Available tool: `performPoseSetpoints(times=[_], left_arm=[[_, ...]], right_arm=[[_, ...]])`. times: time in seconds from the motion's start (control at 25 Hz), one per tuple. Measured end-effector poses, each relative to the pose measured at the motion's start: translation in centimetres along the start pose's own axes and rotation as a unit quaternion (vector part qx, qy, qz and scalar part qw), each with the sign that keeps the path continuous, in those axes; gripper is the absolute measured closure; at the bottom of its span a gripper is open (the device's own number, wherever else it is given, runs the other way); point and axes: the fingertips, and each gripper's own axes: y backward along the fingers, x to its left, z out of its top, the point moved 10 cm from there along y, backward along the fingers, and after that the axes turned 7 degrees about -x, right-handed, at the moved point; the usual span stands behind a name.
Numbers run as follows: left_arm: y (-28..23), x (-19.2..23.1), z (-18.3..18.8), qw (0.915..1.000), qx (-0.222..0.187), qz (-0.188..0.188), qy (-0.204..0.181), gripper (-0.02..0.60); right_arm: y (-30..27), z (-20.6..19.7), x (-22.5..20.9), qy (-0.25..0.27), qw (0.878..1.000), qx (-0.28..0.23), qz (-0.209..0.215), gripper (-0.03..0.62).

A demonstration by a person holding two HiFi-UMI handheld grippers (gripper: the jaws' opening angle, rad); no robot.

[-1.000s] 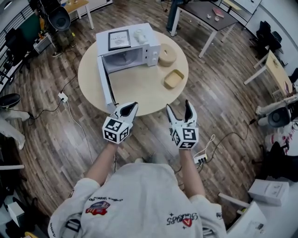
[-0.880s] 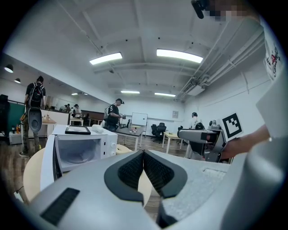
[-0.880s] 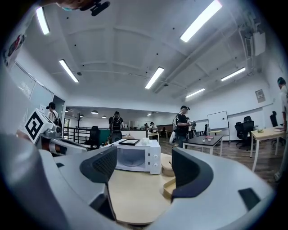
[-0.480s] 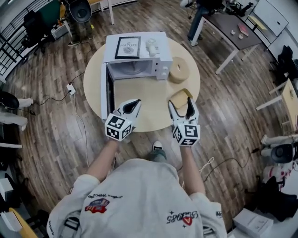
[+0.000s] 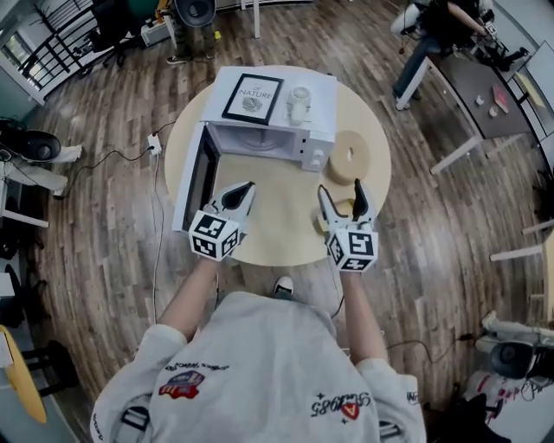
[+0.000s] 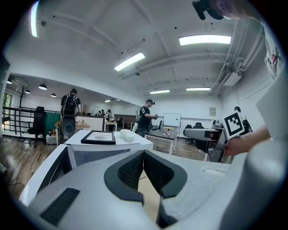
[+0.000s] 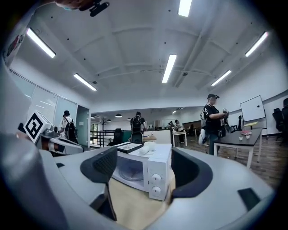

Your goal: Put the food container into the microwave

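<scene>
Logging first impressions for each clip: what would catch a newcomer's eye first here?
The white microwave on the round table stands out, its door swung wide open at the left and a framed picture lying on top. Nearer the person, two grippers hover over the table's near edge: the left gripper with jaws together, the right gripper with jaws apart and empty.

Round tan table point(image 5: 277, 229) centre frame, on wood floor point(image 5: 104, 234). Framed picture point(image 5: 253, 97) top centre, small white object point(image 5: 299, 104) just right of it. White power strip point(image 5: 155, 144) with cable, upper left. Dark desk point(image 5: 480, 86) and a person point(image 5: 433, 26), upper right.
</scene>
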Motion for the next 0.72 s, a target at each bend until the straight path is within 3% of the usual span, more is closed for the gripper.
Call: performPoseSetpoints(times=[0.36,0.72], left_arm=[[0.1,1.0,-0.3,0.9976,0.005,0.069,0.003,0.577],[1.0,2.8,-1.0,0.996,0.009,0.088,0.012,0.577]], right_arm=[[-3.1,-2.4,-2.5,-0.022,0.999,0.024,0.03,0.24],[-4.3,-3.7,-2.1,-0.02,0.998,0.045,0.032,0.244]])
